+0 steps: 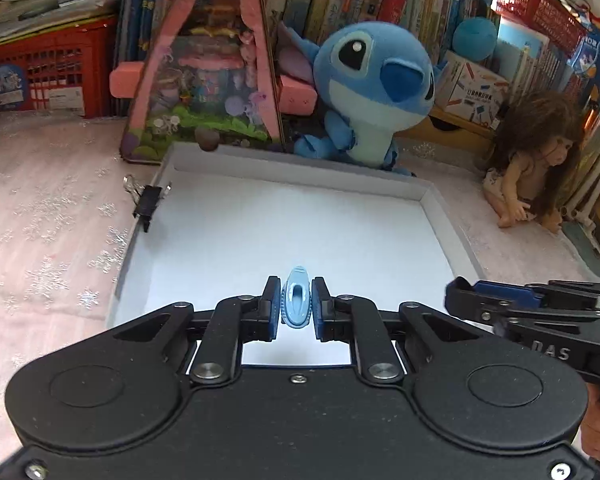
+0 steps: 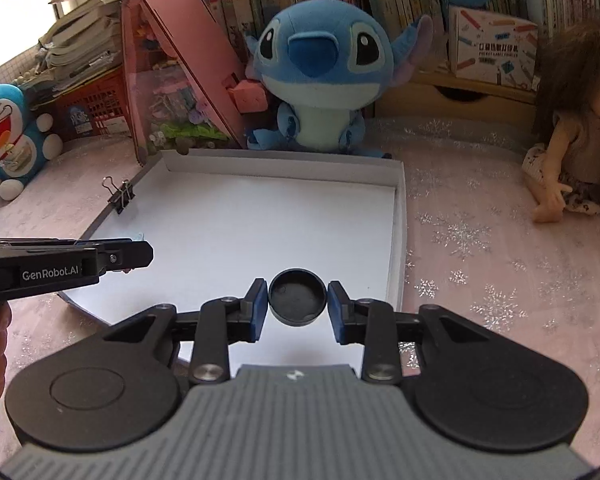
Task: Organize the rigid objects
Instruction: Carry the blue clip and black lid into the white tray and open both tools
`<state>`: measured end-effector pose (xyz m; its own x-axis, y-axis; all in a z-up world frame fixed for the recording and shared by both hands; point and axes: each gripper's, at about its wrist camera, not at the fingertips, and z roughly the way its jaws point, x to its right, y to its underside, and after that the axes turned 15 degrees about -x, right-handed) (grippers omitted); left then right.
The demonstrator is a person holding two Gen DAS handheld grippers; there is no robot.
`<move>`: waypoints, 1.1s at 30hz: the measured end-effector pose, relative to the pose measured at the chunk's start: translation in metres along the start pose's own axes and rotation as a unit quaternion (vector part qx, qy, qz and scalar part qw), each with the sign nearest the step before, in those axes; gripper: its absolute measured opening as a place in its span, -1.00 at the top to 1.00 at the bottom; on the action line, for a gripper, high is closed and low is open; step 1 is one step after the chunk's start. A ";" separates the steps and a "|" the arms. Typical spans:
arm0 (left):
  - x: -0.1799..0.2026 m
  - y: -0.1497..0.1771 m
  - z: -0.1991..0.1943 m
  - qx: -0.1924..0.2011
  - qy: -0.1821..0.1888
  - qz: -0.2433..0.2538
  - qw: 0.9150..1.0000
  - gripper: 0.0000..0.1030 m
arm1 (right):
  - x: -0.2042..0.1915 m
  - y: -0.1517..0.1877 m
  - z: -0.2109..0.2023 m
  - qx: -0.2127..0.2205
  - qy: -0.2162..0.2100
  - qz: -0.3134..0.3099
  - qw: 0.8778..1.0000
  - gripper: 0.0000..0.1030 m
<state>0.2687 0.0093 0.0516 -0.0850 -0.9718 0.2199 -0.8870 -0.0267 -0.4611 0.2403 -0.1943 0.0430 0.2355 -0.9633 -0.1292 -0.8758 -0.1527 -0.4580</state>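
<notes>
My left gripper [image 1: 296, 300] is shut on a small light-blue plastic clip [image 1: 297, 300] and holds it above the near part of the white shallow box [image 1: 284, 168]. My right gripper [image 2: 297, 298] is shut on a round black cap [image 2: 297, 297] above the near right part of the same box [image 2: 284, 166]. A black binder clip [image 1: 147, 200] is clamped on the box's left wall; it also shows in the right wrist view [image 2: 122, 196]. The right gripper shows at the right edge of the left wrist view [image 1: 460, 292]. The left gripper shows at the left of the right wrist view [image 2: 140, 254].
A blue Stitch plush [image 1: 372, 88] sits behind the box. A pink toy house [image 1: 208, 60] stands at the back left, a doll [image 1: 536, 160] at the right, a Doraemon plush [image 2: 8, 132] at the far left. A red crate [image 1: 48, 68] and bookshelves line the back. The pink snowflake cloth [image 2: 480, 240] covers the table.
</notes>
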 end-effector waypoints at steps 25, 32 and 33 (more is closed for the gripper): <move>0.004 0.005 0.028 -0.012 -0.028 -0.001 1.000 0.51 | -0.005 -0.003 0.024 -0.015 0.021 -0.006 1.000 -0.10; 0.001 0.021 -0.007 0.021 -0.022 0.002 1.000 -0.07 | -0.008 0.011 -0.013 0.032 0.022 -0.022 0.999 -0.41; 0.001 0.025 -0.012 0.026 -0.022 0.002 0.999 -0.15 | -0.008 0.015 -0.019 0.040 0.024 -0.026 0.999 -0.49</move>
<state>0.2408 0.0110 0.0508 -0.0686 -0.9811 0.1807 -0.8612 -0.0332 -0.5072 0.2177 -0.1928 0.0538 0.2569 -0.9644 -0.0625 -0.8258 -0.1854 -0.5326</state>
